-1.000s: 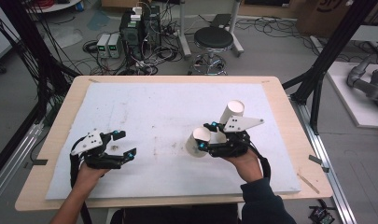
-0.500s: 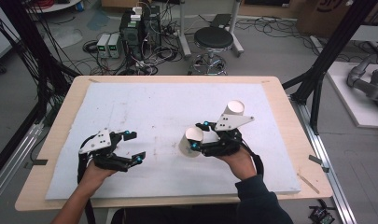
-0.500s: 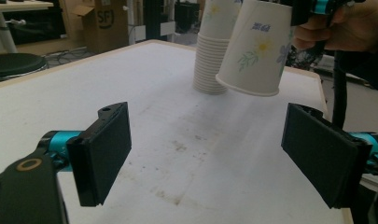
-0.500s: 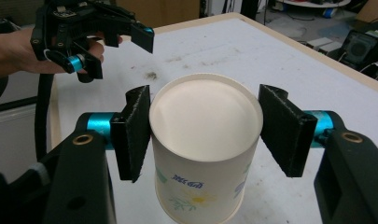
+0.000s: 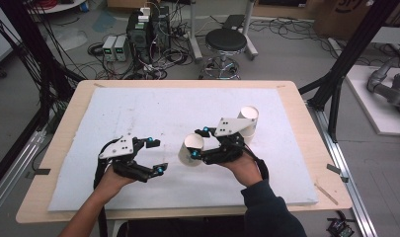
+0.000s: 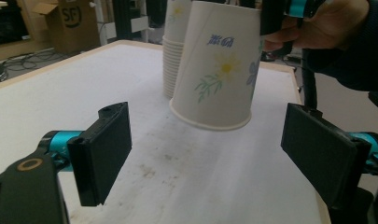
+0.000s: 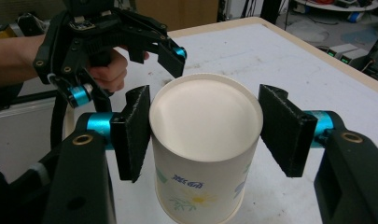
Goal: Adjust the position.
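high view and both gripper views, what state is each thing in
paper cup: upside down, tilted, lifted off the mat, clamped near its base
stack of cups: upside down, standing on the mat
right hand-held gripper: shut on the paper cup
left hand-held gripper: open, nothing between its jaws
foam mat: flat, scuffed

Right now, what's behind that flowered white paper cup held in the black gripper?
Behind the flowered white paper cup stands a stack of matching paper cups on the white table mat; the stack's right side is covered.

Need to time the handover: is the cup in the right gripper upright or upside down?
Upside down, tilted: the paper cup shows its closed base between the right gripper pads, rim toward the table.
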A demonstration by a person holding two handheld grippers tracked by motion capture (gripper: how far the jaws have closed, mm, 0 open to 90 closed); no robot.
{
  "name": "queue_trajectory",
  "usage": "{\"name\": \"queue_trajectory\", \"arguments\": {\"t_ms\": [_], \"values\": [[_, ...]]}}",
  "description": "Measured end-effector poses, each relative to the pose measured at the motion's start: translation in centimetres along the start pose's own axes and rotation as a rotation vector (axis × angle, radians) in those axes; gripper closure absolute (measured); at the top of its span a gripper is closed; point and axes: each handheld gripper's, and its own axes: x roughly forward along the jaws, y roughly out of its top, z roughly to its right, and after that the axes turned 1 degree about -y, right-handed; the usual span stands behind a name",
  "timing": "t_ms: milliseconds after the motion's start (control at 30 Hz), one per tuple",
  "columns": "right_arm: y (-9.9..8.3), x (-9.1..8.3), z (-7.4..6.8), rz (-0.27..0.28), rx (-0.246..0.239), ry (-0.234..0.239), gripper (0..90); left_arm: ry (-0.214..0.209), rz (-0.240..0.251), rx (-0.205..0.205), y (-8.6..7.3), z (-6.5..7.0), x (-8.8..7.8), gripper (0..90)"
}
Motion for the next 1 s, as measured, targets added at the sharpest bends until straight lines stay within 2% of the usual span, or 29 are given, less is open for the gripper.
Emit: {"name": "queue_trajectory", "arguments": {"t_ms": [600, 800, 1000], "values": [[0.1, 0.4, -0.2, 0.003, 0.01, 0.057, 38.1, -0.091, -0.02, 0.037, 0.5, 0.3, 5.3, 17.5], [0.2, 0.5, -0.3, 0.006, 0.021, 0.07, 38.1, -0.106, -0.025, 0.048, 0.4, 0.3, 5.8, 21.6], [0.1, 0.6, -0.3, 0.005, 0.02, 0.081, 38.2, -0.107, -0.033, 0.076, 0.4, 0.4, 5.7, 31.3]]}}
